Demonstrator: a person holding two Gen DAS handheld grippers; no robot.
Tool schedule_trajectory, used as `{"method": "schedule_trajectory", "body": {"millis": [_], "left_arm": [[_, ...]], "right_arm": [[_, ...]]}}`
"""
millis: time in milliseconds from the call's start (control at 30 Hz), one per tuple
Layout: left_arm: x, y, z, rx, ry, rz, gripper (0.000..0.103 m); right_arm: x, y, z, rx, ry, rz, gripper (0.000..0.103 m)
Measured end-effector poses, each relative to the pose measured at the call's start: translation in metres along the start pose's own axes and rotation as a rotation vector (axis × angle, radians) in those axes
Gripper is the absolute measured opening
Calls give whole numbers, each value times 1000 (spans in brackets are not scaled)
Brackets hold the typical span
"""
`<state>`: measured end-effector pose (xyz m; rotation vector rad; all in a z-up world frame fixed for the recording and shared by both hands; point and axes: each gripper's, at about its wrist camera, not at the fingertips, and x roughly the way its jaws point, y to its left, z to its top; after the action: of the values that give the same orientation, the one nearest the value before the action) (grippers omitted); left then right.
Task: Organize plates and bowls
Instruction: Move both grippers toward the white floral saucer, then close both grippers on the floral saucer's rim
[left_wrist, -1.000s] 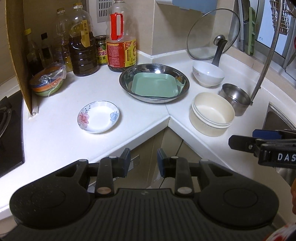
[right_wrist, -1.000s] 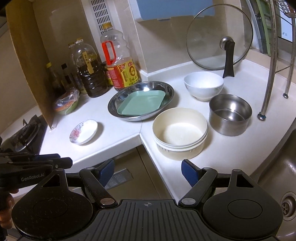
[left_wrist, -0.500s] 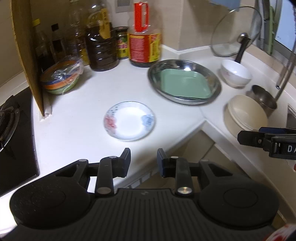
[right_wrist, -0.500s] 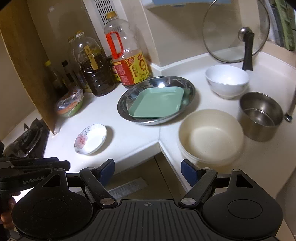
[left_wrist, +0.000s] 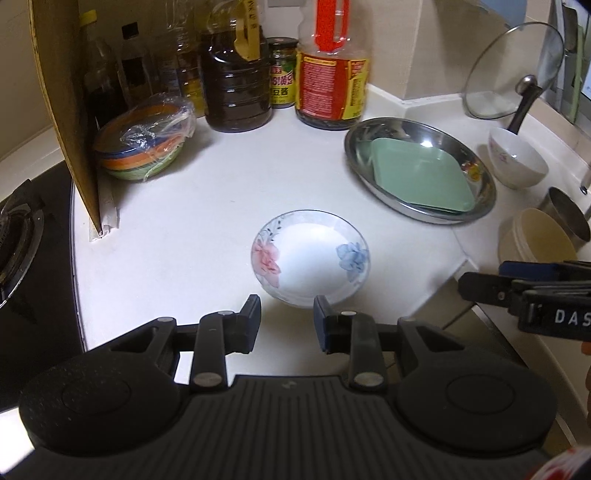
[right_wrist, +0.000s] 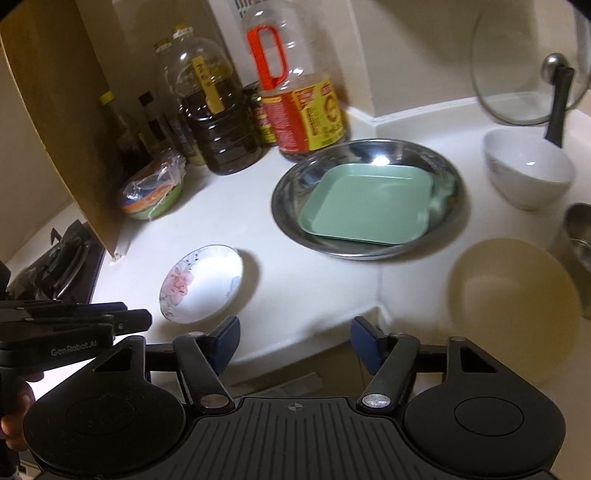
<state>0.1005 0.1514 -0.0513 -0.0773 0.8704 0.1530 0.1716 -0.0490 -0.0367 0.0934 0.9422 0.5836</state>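
Note:
A small floral saucer (left_wrist: 311, 258) sits on the white counter (left_wrist: 192, 236), just ahead of my open, empty left gripper (left_wrist: 287, 308); it also shows in the right wrist view (right_wrist: 202, 282). A green square plate (left_wrist: 421, 176) lies in a steel basin (left_wrist: 373, 129). A cream bowl (right_wrist: 513, 299), a white bowl (right_wrist: 528, 170) and a steel pot (right_wrist: 580, 236) stand to the right. My right gripper (right_wrist: 294, 338) is open and empty over the counter's corner edge, and shows at the right of the left wrist view (left_wrist: 480, 286).
Oil and sauce bottles (left_wrist: 332, 74) line the back wall. Wrapped colourful bowls (left_wrist: 144, 147) sit beside a wooden panel (left_wrist: 62, 110). A gas hob (left_wrist: 18, 236) is at the left. A glass lid (right_wrist: 532, 62) leans at the back right.
My left gripper has moved left and forward toward the floral saucer, which now lies just past its fingertips. My right gripper has moved left and closer to the counter. Both stay open.

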Motion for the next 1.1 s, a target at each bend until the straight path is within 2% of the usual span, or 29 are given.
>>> {"method": "schedule_trajectory", "body": {"millis": [633,967,1100], "left_arm": [[48,26,19,-11,42,-17,27],[69,33,24,-20,66,-38,27],[72,32,25,-19,69,-47,27]], "right_arm": [[72,27,22,3,56,46,41],[92,36,23,-9,79,41,36],[95,37,25,-10,78,41,30]]}}
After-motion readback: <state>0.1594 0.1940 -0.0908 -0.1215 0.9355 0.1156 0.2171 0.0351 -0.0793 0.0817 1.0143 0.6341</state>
